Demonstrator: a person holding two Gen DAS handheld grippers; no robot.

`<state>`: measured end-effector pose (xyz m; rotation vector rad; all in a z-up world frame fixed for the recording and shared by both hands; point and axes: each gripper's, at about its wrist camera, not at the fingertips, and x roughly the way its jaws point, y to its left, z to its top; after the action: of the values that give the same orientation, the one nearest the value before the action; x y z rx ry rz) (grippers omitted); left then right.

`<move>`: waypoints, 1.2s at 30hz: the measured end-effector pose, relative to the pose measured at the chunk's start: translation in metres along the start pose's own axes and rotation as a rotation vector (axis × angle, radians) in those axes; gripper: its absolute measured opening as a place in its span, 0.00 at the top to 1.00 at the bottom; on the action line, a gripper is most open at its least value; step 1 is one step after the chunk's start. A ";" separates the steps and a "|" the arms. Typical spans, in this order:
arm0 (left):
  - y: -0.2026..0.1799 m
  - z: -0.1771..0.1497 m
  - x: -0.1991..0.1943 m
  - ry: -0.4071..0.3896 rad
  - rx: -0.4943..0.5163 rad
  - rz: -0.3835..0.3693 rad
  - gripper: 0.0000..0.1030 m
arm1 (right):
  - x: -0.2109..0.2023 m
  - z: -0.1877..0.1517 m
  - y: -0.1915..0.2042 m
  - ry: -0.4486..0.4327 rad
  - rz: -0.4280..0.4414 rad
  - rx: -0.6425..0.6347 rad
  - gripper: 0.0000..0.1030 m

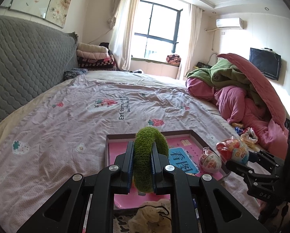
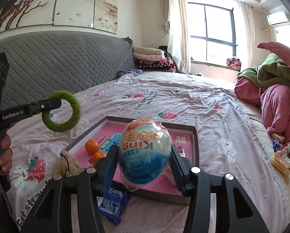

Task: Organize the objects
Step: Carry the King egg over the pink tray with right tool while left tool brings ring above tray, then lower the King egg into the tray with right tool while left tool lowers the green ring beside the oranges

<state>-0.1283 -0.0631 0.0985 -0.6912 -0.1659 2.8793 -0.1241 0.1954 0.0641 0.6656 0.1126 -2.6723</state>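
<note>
My left gripper (image 1: pixel 142 151) is shut on a fuzzy green ring (image 1: pixel 150 155) and holds it above the shallow pink-bottomed tray (image 1: pixel 145 136) on the bed. From the right wrist view the ring (image 2: pixel 75 114) hangs left of the tray (image 2: pixel 195 136). My right gripper (image 2: pixel 145 151) is shut on a wrapped egg-shaped toy (image 2: pixel 145 151), red on top and blue below, over the tray. It also shows in the left wrist view (image 1: pixel 234 151). A second wrapped egg (image 1: pixel 210 160) and two oranges (image 2: pixel 94 149) lie in the tray.
A cream drawstring pouch (image 2: pixel 67 163) and a blue packet (image 2: pixel 113 203) lie at the tray's near edge. Snack packets (image 2: pixel 283 157) lie to the right by a heap of pink and green bedding (image 2: pixel 277 97). A grey headboard (image 2: pixel 57 62) runs along the left.
</note>
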 end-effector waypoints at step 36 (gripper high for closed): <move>0.029 0.003 0.051 0.054 -0.034 0.032 0.86 | 0.055 0.023 -0.008 0.030 -0.035 -0.033 0.50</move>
<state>-0.1785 -0.0814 0.0748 -0.7834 -0.1982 2.8907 -0.1820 0.1798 0.0587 0.6992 0.1778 -2.6879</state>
